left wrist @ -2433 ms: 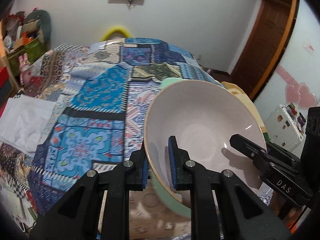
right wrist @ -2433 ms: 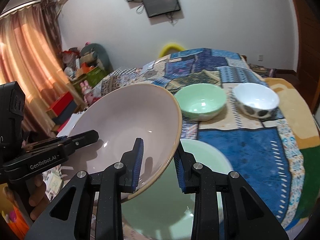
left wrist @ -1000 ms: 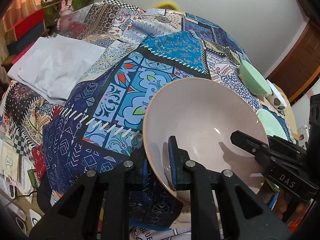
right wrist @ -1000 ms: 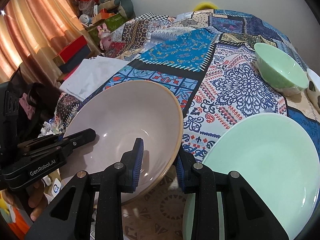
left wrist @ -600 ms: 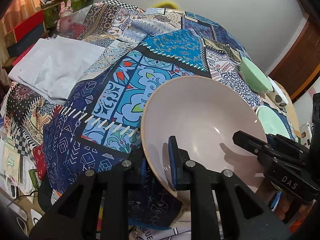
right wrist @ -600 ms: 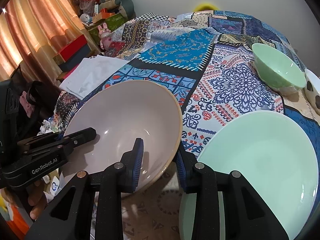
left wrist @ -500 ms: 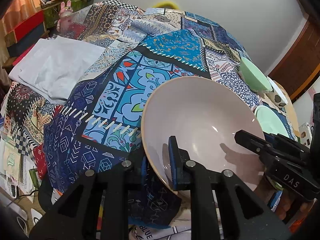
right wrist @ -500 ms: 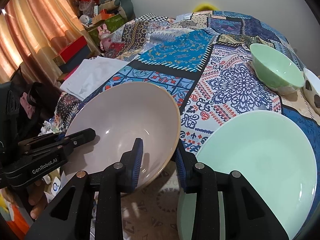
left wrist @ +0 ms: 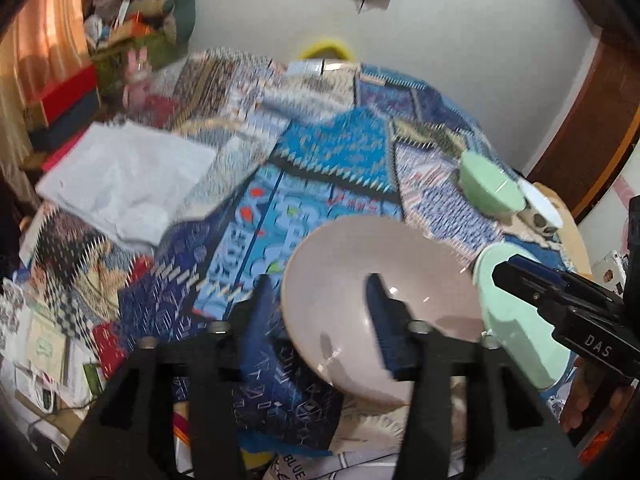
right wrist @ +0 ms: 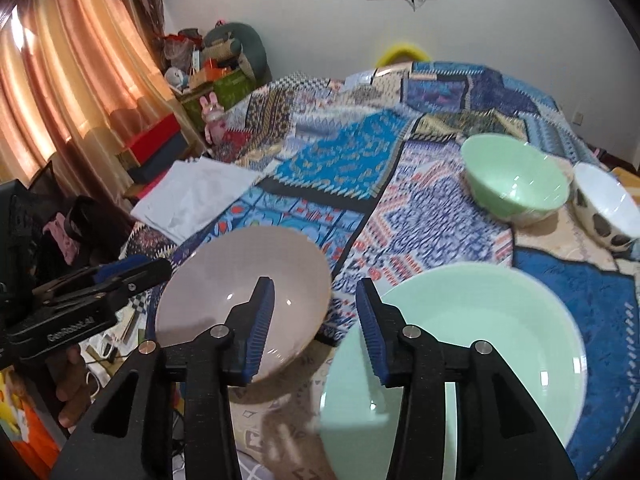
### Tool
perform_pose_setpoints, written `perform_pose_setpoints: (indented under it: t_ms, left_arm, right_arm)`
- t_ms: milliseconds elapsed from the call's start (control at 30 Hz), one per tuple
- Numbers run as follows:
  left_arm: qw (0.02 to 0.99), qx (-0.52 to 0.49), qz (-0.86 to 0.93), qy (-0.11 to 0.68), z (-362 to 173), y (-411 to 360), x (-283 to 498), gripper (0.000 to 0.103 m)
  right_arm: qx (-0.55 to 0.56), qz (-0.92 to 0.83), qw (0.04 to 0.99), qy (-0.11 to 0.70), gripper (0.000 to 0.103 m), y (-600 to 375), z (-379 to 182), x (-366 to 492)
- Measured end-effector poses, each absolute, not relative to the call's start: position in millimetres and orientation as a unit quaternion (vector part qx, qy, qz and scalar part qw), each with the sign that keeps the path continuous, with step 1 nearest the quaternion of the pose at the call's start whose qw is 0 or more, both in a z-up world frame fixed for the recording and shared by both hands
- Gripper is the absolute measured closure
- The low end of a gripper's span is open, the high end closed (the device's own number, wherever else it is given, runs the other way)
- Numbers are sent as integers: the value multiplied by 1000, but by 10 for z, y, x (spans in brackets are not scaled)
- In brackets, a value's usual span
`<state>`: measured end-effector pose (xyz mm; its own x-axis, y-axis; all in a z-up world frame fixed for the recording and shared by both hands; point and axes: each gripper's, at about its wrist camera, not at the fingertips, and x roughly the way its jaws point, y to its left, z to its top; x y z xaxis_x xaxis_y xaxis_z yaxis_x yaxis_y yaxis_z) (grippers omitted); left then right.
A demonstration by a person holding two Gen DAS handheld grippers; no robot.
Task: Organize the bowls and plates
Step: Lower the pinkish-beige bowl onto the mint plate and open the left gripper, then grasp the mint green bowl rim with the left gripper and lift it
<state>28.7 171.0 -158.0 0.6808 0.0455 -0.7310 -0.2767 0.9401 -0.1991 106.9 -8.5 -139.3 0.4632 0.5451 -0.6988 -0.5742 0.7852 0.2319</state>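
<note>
A round table draped in a blue patchwork-patterned cloth (right wrist: pixel 340 168) carries the dishes. On it sit a wide pale pink ceramic bowl (right wrist: pixel 240 292) at the near edge, a large mint green plate (right wrist: pixel 500 340) beside it, a mint green bowl (right wrist: pixel 516 184) farther back, and a white bowl with dark spots (right wrist: pixel 604 208) just beside that. A sheet of white paper (right wrist: pixel 196 196) lies near the left edge.

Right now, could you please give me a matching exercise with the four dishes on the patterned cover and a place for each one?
Things:
1. pink bowl
2. green plate
3. green bowl
4. spotted bowl

Places:
A. nearest the open left tongs
B. near edge, next to the pink bowl
C. far-right edge of the cover
D. beside the spotted bowl, toward the cover's middle

Pairs: 1-A, 2-B, 3-D, 4-C
</note>
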Motion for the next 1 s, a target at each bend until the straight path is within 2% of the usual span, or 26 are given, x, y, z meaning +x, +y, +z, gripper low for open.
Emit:
perform_pose_setpoints:
  t_ms: [133, 333, 400, 467, 1000]
  left_arm:
    - [913, -134, 83, 375, -1404, 1583, 349, 46]
    - [924, -107, 78, 359, -1207, 1341, 530, 31]
    - [924, -105, 74, 361, -1178, 1283, 616, 22]
    - [922, -103, 67, 367, -1173, 1221, 716, 18]
    - [895, -83, 46, 435, -1335, 784, 1870, 17]
  right_arm:
    - [-11, 322, 864, 387, 58, -247, -1280, 1108]
    - [-5, 298, 882, 364, 47, -576, -1133, 1227]
    - [-6, 288, 889, 356, 43, -683, -1090, 1282]
    - [-8, 279, 894, 350, 42, -779, -1066, 1320]
    - [6, 210, 905, 371, 40, -1421, -1249, 2106]
